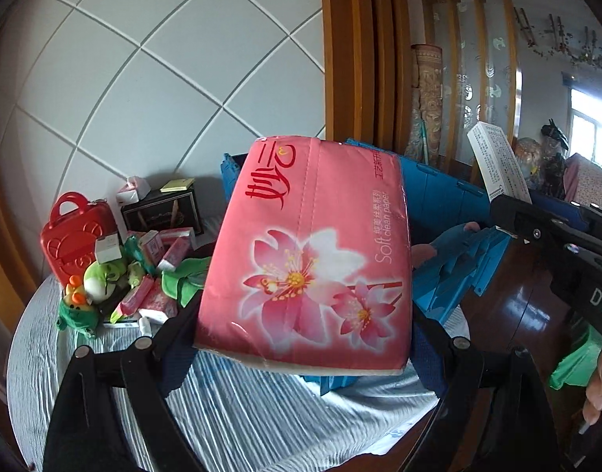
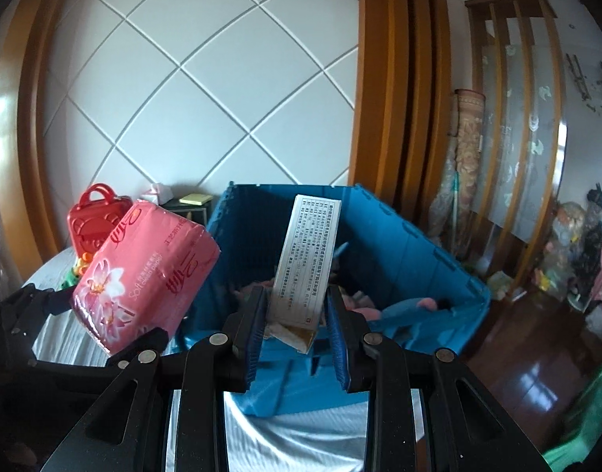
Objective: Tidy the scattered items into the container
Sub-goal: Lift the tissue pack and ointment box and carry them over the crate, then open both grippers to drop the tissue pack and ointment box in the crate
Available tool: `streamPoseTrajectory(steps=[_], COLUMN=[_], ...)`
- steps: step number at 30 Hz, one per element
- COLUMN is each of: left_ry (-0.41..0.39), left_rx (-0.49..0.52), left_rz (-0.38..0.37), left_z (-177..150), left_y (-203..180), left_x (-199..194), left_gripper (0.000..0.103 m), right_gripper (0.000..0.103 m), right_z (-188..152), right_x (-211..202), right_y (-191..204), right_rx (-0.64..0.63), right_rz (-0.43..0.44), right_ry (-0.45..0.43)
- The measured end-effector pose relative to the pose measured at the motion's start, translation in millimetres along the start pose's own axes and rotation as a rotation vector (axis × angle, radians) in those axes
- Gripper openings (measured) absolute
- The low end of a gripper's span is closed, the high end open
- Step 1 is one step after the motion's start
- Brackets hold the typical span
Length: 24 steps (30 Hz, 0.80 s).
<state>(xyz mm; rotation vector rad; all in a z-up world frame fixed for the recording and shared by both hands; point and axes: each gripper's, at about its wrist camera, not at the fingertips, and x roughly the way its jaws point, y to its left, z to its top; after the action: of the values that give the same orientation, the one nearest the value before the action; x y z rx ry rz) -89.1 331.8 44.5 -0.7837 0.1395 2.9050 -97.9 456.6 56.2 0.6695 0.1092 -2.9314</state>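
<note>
The left gripper (image 1: 301,338) jaws clamp the pink flower-printed plastic tissue pack (image 1: 312,247); the right gripper (image 2: 297,334) jaws grip the narrow white printed cardboard box (image 2: 306,259) above the blue plastic crate (image 2: 418,244).

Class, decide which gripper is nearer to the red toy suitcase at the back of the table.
Left. The left gripper, holding the pink tissue pack, sits just in front of the red toy suitcase. The right gripper, holding a white box, is over the blue crate.

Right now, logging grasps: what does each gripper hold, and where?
Left gripper clamps the pink tissue pack by its bottom sides; right gripper the white printed box by its lower end.
</note>
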Motion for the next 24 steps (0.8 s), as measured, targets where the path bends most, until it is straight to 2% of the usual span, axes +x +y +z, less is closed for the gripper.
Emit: streamPoseTrajectory(steps=[4, 7, 14, 19, 22, 24], left_ry=[0.006, -0.002, 0.016, 0.101, 0.171, 0.235], left_rx=[-0.014, -0.008, -0.088, -0.167, -0.188, -0.193], left_rz=[0.003, 0.034, 0.116, 0.173, 0.21, 0.202], left_z=[17, 30, 73, 104, 121, 129], left_y=[-11, -26, -63, -65, -57, -50], left_x=[19, 39, 104, 154, 187, 212], left_gripper=[0.091, 0.091, 0.091, 0.091, 0.091, 0.091], right_gripper=[0.029, 0.029, 0.029, 0.029, 0.029, 0.029], right_z=[6, 13, 40, 68, 80, 86], right_x=[22, 41, 107, 167, 204, 229], right_y=[-22, -43, -110, -145, -156, -159], right_rx=[-0.001, -0.021, -0.117, -0.211, -0.226, -0.225], right_rz=[-0.015, -0.009, 0.067, 0.135, 0.176, 0.214], right_ry=[0.012, 0.004, 0.007, 0.061, 0.109, 0.145])
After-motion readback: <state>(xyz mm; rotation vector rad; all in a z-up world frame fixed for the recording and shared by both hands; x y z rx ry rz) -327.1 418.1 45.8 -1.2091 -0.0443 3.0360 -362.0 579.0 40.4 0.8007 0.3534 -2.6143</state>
